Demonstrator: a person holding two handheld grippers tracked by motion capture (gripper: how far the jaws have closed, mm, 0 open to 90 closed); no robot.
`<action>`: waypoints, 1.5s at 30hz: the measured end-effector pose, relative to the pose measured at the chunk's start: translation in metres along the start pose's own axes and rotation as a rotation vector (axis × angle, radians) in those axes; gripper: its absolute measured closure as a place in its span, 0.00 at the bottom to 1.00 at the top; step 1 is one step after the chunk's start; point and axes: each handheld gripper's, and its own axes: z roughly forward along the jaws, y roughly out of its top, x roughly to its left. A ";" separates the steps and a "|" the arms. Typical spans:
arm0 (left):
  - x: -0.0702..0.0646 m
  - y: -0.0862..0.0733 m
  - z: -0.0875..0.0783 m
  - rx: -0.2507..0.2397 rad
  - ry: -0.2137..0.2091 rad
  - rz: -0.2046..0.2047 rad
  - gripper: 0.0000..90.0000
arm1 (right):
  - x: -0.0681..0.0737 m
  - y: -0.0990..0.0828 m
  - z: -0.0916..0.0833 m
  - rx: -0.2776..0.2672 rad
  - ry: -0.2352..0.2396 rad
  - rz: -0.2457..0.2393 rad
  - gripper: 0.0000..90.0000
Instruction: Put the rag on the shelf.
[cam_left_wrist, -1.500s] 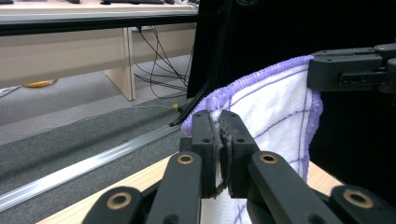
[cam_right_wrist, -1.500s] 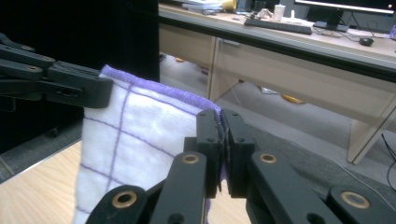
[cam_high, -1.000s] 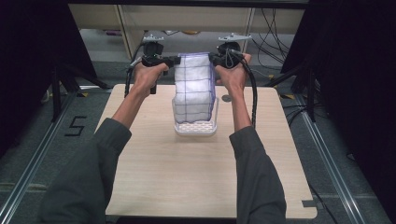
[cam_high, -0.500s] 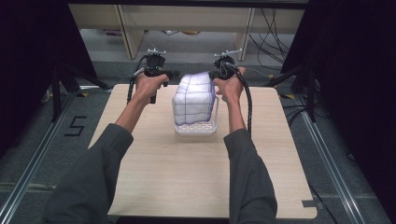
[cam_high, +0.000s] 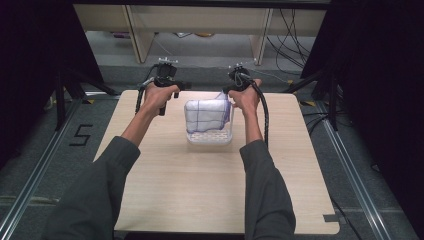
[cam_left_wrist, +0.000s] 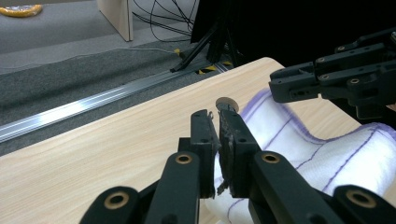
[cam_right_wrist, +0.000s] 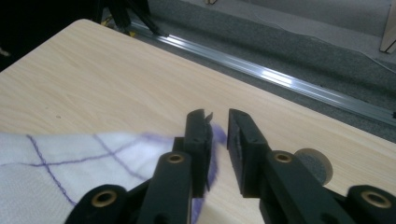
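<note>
A white cloth with purple grid lines (cam_high: 206, 114) sits stuffed in a clear plastic basket (cam_high: 209, 137) at the middle of the table (cam_high: 165, 200), a little toward the far edge. The basket's lower wall shows a perforated pattern; what lies under the cloth is hidden.

The left gripper (cam_high: 176, 89) is at the cloth's far-left corner. In the left gripper view its jaws are clenched on a fold of the cloth (cam_left_wrist: 299, 140) (the pinched edge shows as a thin sliver between the pads), and the right gripper (cam_left_wrist: 345, 79) hangs across the top right, cut off by the frame.

The right gripper (cam_high: 227, 92) is at the cloth's far-right corner. Its jaws have just been opening: in the right gripper view a gap stands between them, the cloth's purple-edged hem (cam_right_wrist: 93, 158) lying against the left pad only. A small round disc (cam_right_wrist: 317, 164) on the table is half hidden behind the right jaw.
</note>
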 end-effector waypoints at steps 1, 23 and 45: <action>0.000 0.000 -0.001 -0.001 -0.002 -0.002 0.93 | 0.000 0.000 0.000 -0.008 0.005 0.007 0.82; -0.003 0.001 -0.028 0.002 -0.046 -0.004 0.81 | -0.014 -0.001 -0.037 -0.043 -0.021 0.026 0.72; -0.036 -0.015 -0.065 -0.002 -0.113 0.049 0.42 | -0.003 -0.023 -0.085 -0.114 0.015 0.021 0.55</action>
